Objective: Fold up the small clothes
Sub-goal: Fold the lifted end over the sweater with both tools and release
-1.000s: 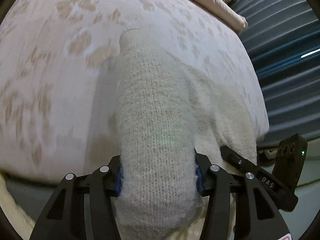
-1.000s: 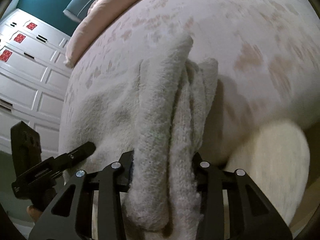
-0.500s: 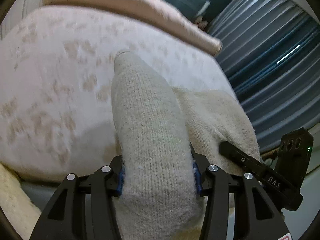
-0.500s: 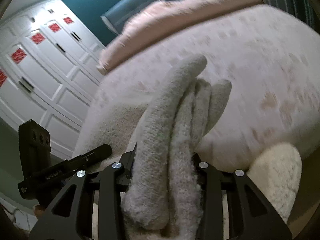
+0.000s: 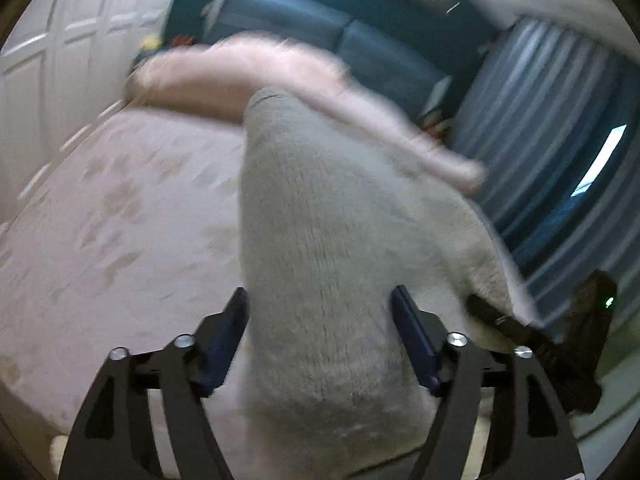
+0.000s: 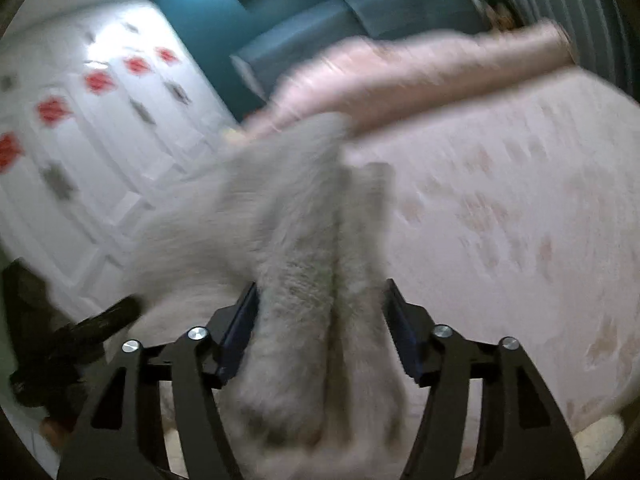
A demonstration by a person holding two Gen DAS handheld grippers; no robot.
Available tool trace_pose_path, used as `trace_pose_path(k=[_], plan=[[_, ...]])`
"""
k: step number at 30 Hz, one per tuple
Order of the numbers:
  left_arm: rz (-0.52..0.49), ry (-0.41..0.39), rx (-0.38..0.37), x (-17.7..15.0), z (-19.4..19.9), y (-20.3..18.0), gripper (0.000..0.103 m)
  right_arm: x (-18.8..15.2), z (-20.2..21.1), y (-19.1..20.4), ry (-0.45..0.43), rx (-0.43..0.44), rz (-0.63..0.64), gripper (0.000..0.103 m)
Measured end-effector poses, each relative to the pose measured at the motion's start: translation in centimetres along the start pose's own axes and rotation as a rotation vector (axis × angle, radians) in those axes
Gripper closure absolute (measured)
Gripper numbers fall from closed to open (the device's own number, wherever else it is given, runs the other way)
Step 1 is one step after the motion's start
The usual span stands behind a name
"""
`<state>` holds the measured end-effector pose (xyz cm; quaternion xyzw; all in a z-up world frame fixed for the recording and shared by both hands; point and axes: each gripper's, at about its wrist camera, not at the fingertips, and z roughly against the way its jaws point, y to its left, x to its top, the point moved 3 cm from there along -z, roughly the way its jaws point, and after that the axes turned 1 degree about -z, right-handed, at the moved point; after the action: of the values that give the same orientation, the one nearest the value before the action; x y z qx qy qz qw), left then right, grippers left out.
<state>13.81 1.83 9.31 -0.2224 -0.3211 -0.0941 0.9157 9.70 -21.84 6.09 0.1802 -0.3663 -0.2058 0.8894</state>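
Observation:
A cream knitted garment [image 5: 320,248] is held up above the bed by both grippers. My left gripper [image 5: 320,300] is shut on a thick bunch of its knit, which rises between the jaws. My right gripper [image 6: 320,292] is shut on a folded bunch of the same garment [image 6: 304,248], with the cloth stretching away to the left. In the left wrist view the right gripper's body [image 5: 560,344] shows at lower right. In the right wrist view the left gripper's body [image 6: 72,340] shows at lower left. Both views are motion-blurred.
The bed [image 5: 112,216] has a pale cover with tan blotches, also in the right wrist view [image 6: 520,220]. A pink rolled blanket [image 5: 240,76] lies at its far end. Beyond are white cupboard doors [image 6: 80,152], a teal headboard [image 5: 320,24] and blue curtains [image 5: 540,120].
Both grippers have lifted and tilted upward with the garment; the views now take in the far wall, headboard and cupboards instead of mostly the bed.

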Motion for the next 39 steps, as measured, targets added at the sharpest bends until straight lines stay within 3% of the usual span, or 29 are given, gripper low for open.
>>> trace_pose_path(k=[2, 3, 6, 10, 12, 14, 16, 23, 26, 27, 29, 30, 33, 35, 37, 39], plan=[[0.025, 0.093, 0.130, -2.3, -3.2, 3.2, 0.035, -3.0, -4.4, -4.2, 0.125, -0.226, -0.048, 0.058], [0.069, 0.155, 0.172, -4.1, -4.5, 5.4, 0.036, -4.0, -4.8, -5.0, 0.147, -0.242, -0.067, 0.059], [0.192, 0.190, 0.152, -8.3, -4.3, 9.1, 0.036, -7.2, -3.9, -5.9, 0.147, -0.177, -0.105, 0.059], [0.237, 0.166, 0.109, -9.0, -3.5, 9.7, 0.036, -7.0, -4.3, -3.8, 0.153, -0.163, -0.002, 0.056], [0.261, 0.155, 0.042, -7.8, -4.0, 9.3, 0.034, -5.6, -5.2, -2.9, 0.141, -0.156, 0.017, 0.034], [0.284, 0.160, 0.012, -6.7, -4.6, 9.0, 0.033, -3.9, -6.5, -2.5, 0.120, -0.137, 0.020, 0.023], [0.287, 0.169, -0.008, -5.7, -6.1, 9.0, 0.026, -3.4, -7.8, -2.4, 0.133, -0.136, 0.016, 0.021], [0.393, 0.237, -0.017, -4.3, -13.0, 11.2, 0.025, -2.6, -15.4, -4.9, 0.262, -0.134, -0.065, 0.019], [0.462, 0.255, -0.113, -4.7, -15.4, 11.7, 0.023, -3.6, -18.2, -5.8, 0.329, -0.101, -0.122, 0.019], [0.465, 0.254, -0.133, -4.7, -15.7, 11.7, 0.024, -4.2, -19.2, -5.7, 0.362, -0.065, -0.140, 0.029], [0.421, 0.251, -0.155, -4.0, -16.5, 10.9, 0.034, -4.5, -19.8, -5.3, 0.380, -0.024, -0.156, 0.048], [0.387, 0.241, -0.146, -3.5, -16.4, 10.3, 0.040, -4.1, -19.5, -4.8, 0.364, -0.024, -0.148, 0.064], [0.297, 0.181, -0.165, -1.3, -15.4, 8.4, 0.055, -1.9, -16.8, -2.3, 0.257, 0.048, -0.080, 0.070], [0.267, 0.121, -0.207, 0.5, -14.1, 7.4, 0.056, -0.5, -14.3, -1.1, 0.174, 0.098, -0.053, 0.072], [0.222, 0.078, -0.228, 1.9, -13.1, 6.3, 0.056, 0.1, -12.6, -0.8, 0.105, 0.074, -0.019, 0.071], [0.181, 0.089, -0.196, 1.6, -13.8, 5.9, 0.056, -0.6, -13.7, -2.4, 0.115, -0.005, 0.002, 0.068]])
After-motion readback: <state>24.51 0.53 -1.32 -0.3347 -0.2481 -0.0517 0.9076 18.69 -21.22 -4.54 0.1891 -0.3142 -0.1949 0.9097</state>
